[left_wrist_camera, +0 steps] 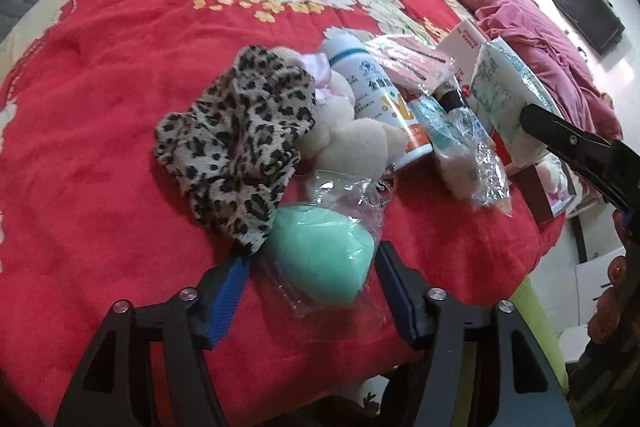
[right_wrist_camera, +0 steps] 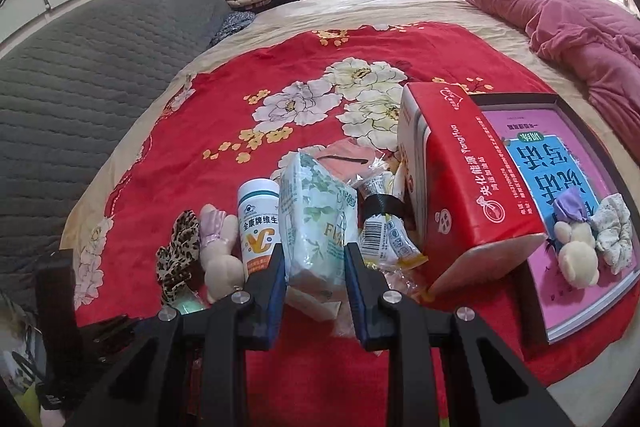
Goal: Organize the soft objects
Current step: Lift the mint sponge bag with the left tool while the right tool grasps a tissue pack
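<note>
A mint green sponge [left_wrist_camera: 320, 255] in clear wrap lies on the red flowered blanket [left_wrist_camera: 120, 87], between the pads of my left gripper [left_wrist_camera: 310, 269]. The jaws stand open, with gaps at both sides of the sponge. Just beyond it lie a leopard-print scrunchie [left_wrist_camera: 236, 147] and a cream plush bear [left_wrist_camera: 348, 135]. My right gripper [right_wrist_camera: 314, 255] is shut on a green-patterned tissue pack [right_wrist_camera: 316, 223], which stands upright between its blue pads. One of its black fingers [left_wrist_camera: 560, 135] shows against the pack at the right of the left wrist view.
A white vitamin bottle [right_wrist_camera: 258, 223] stands next to the bear. Snack packets [right_wrist_camera: 392, 239] and a red carton [right_wrist_camera: 460, 179] lie right of the tissue pack. A dark tray [right_wrist_camera: 516, 99] holds a pink book, a small plush bear [right_wrist_camera: 576, 251] and a floral scrunchie [right_wrist_camera: 612, 231]. A maroon quilt [right_wrist_camera: 580, 11] is far right.
</note>
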`<action>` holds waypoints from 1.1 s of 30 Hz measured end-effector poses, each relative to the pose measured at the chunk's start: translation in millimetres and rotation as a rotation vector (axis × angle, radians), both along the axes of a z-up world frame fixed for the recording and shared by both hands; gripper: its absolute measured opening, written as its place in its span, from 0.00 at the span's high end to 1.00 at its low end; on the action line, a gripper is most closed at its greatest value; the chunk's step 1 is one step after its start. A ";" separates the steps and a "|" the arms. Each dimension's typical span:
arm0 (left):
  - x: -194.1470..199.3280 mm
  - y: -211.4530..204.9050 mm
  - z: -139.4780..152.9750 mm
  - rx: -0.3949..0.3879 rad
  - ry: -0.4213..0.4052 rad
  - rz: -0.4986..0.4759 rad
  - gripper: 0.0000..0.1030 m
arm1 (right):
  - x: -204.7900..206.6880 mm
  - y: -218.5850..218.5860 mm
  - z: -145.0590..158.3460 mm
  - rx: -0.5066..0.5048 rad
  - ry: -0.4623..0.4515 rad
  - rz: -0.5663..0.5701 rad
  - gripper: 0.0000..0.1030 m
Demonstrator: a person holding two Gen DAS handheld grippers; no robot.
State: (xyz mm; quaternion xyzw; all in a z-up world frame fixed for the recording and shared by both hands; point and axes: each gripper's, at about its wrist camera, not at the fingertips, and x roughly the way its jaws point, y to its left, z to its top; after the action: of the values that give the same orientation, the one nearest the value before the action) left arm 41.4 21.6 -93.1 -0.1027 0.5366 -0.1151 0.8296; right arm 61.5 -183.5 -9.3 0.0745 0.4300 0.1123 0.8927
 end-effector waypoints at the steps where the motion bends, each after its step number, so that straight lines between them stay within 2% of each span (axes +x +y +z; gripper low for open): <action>1: -1.4 1.5 1.5 0.002 0.002 0.007 0.36 | -0.1 -2.0 0.3 0.009 -0.007 -0.003 0.72; 6: -6.1 4.1 1.8 0.013 0.041 0.018 0.34 | 0.5 -7.6 -2.1 0.049 -0.011 -0.008 0.72; 8: -10.1 3.8 0.5 -0.007 0.056 0.020 0.34 | 0.6 -9.0 -2.3 0.059 -0.012 -0.007 0.72; 12: -8.6 -6.3 -2.2 0.000 0.059 0.009 0.34 | 1.9 -15.6 -3.2 0.074 -0.011 -0.016 0.72; 15: -1.5 -8.6 -2.0 -0.020 0.057 0.031 0.34 | 1.7 -20.3 -4.2 0.083 -0.011 -0.025 0.72; 22: 19.0 -17.7 -6.2 -0.005 0.063 0.054 0.34 | 1.0 -22.3 -4.4 0.076 -0.014 -0.022 0.72; 23: 20.0 -18.4 -6.9 0.000 0.061 0.054 0.35 | 0.6 -22.1 -4.1 0.072 -0.016 -0.023 0.72; 25: 21.8 -19.7 -8.6 0.010 0.065 0.058 0.42 | 0.0 -21.3 -3.0 0.064 -0.022 -0.021 0.72; 33: 18.9 -19.6 -2.8 0.019 0.048 0.052 0.49 | -2.6 -18.5 3.1 0.057 -0.029 -0.019 0.72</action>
State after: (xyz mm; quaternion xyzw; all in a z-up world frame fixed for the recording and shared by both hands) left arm 60.3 2.0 -95.9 -0.1115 0.5546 -0.0860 0.8201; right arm 58.9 -202.0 -6.2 0.1024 0.4131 0.1172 0.8973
